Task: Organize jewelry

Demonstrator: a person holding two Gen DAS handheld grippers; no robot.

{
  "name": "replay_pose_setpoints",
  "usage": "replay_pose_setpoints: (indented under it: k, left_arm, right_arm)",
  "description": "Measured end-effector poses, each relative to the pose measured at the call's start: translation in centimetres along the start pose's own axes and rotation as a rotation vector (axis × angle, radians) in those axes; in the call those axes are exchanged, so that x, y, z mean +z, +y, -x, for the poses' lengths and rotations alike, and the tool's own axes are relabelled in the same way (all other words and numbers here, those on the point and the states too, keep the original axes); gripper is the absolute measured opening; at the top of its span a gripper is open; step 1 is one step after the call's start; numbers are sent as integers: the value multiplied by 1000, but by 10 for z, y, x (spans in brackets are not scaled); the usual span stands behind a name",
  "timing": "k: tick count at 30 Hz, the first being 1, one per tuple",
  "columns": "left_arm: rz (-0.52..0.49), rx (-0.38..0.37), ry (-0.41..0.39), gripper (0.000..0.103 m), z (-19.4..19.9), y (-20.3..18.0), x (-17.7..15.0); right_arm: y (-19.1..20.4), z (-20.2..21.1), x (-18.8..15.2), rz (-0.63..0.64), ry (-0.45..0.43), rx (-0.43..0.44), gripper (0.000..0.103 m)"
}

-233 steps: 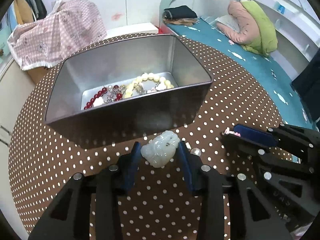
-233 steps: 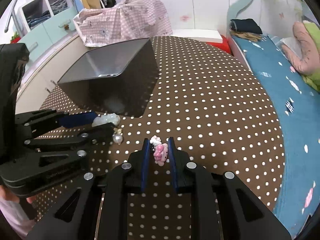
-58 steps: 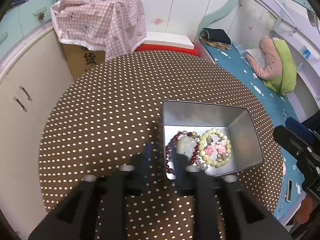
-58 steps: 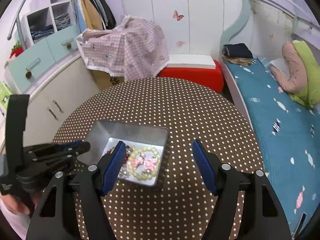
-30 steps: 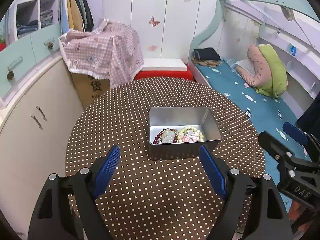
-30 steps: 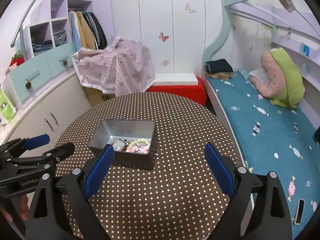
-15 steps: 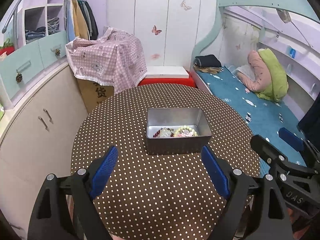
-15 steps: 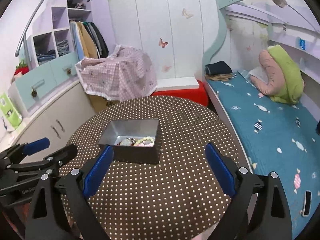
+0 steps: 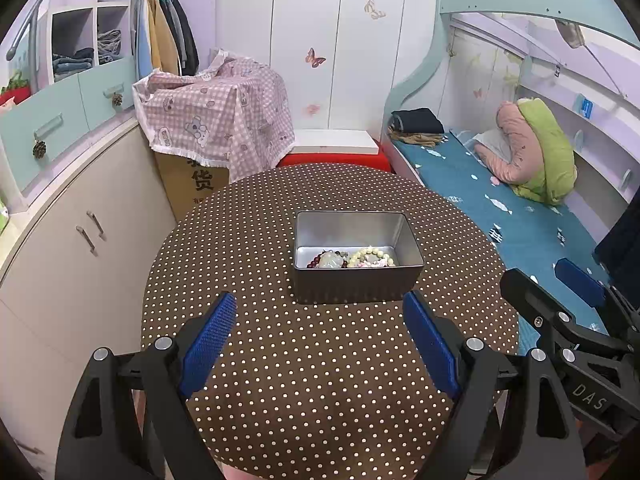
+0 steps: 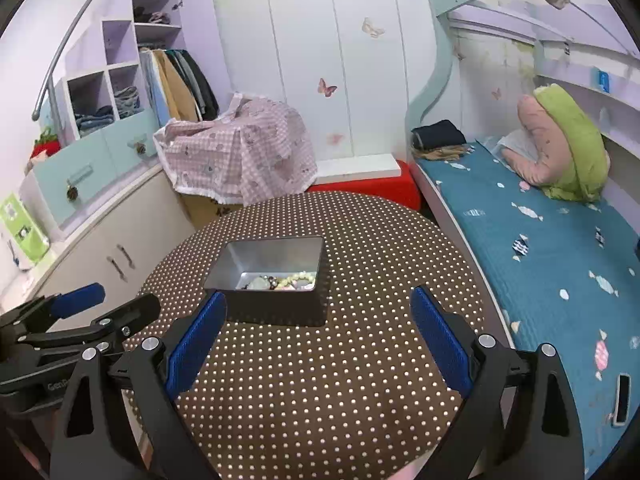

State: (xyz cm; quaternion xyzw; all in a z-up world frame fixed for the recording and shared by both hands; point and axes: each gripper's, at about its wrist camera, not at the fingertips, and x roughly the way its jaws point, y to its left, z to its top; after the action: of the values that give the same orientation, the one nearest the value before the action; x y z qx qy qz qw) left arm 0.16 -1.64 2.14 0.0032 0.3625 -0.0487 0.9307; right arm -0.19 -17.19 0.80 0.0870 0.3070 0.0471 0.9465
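A grey metal tin (image 9: 356, 280) (image 10: 276, 312) stands in the middle of the round brown dotted table (image 9: 248, 248) (image 10: 380, 264). Inside it lie a pale jade pendant (image 9: 330, 259), a dark red bead bracelet (image 9: 313, 261), a cream bead bracelet (image 9: 370, 257) (image 10: 298, 278) and a pink charm. My left gripper (image 9: 320, 312) hangs open well back from the tin, with nothing between its blue pads. My right gripper (image 10: 318, 312) is likewise open and empty, above the table's near side. Each gripper shows at the edge of the other's view.
White cabinets (image 9: 80, 248) run along the left. A box under a pink checked cloth (image 9: 216, 120) and a red stool (image 9: 332, 158) stand behind the table. A bed with a teal cover (image 10: 540, 240) lies to the right. A phone (image 10: 622, 398) rests on the bed's near edge.
Both grippers have drawn back a little from the table over the last second, so the tin looks smaller. Earlier they dropped the pendant and the pink charm into the tin.
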Motion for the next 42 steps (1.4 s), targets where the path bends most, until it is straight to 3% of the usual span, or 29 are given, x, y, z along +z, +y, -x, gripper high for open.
replay_pose_setpoints:
  k: [42]
  left_arm:
    - [2,-14,32,83,-6,-1,-9]
  right_arm:
    - [-9,-8,-11,-37,17,-22,90]
